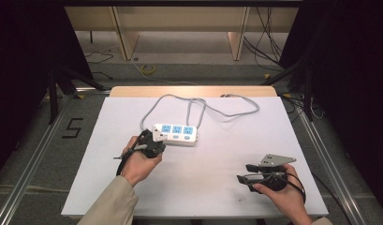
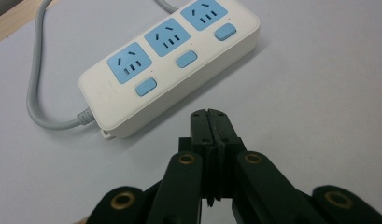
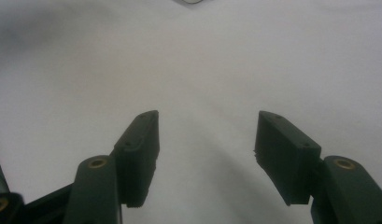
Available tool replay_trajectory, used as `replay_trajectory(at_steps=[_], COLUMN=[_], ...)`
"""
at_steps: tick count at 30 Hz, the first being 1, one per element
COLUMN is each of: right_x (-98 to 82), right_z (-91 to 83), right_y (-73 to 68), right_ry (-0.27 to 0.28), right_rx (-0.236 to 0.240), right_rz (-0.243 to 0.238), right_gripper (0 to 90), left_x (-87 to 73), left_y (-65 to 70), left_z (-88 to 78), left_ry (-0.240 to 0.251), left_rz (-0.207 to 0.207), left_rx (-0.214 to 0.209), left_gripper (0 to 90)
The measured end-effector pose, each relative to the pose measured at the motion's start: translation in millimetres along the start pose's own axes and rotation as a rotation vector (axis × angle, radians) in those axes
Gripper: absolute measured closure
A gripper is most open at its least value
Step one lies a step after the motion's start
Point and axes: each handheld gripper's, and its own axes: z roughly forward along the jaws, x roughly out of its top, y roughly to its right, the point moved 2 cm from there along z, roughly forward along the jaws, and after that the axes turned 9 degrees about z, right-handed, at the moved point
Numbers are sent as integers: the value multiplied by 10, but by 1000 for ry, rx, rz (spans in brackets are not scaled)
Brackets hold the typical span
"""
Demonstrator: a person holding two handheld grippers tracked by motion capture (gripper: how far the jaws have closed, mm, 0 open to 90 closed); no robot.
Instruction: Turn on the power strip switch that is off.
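I am holding the left gripper [image 2: 211,114] with its jaws pressed together on nothing, its tips hovering just short of the near long side of the power strip [image 2: 170,63], which is lying up and to the left of them in the left gripper view. In the high view the strip [image 1: 176,134] is sitting at the centre of the white table [image 1: 217,187], its long axis running left to right across the frame, and the left gripper [image 1: 149,140] is standing at its left end, far nearer than the right gripper [image 1: 243,172], which is waiting well apart at the lower right with its jaws spread wide over bare tabletop. The strip is a smooth white plastic bar with rounded corners, three pale blue sockets, each with a blue oval switch [image 2: 145,87] beside it. Its grey round cable [image 1: 198,105] is looping away toward the upper edge of the table. I am judging the closed tips suited to pressing the nearest switch
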Motion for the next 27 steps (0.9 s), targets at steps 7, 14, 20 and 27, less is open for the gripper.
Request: replay_trajectory(at_steps=[7,14,20,27], right_x=[-3,-2,-2,-2], right_z=[5,4,4,6], right_y=[0,-1,-1,-4], right_ry=[-5,-3,-2,-4], right_rx=[2,1,1,1], right_rz=[-3,-4,-4,-4], right_gripper=[409,409,409,409], left_x=[49,97,140,182], left_y=[5,12,0,-8], left_z=[27,66,87,120], left_ry=[-8,-14,-20,-26], left_rz=[8,10,14,15], left_rx=[-10,-14,-17,-18], left_gripper=[897,898,897,897])
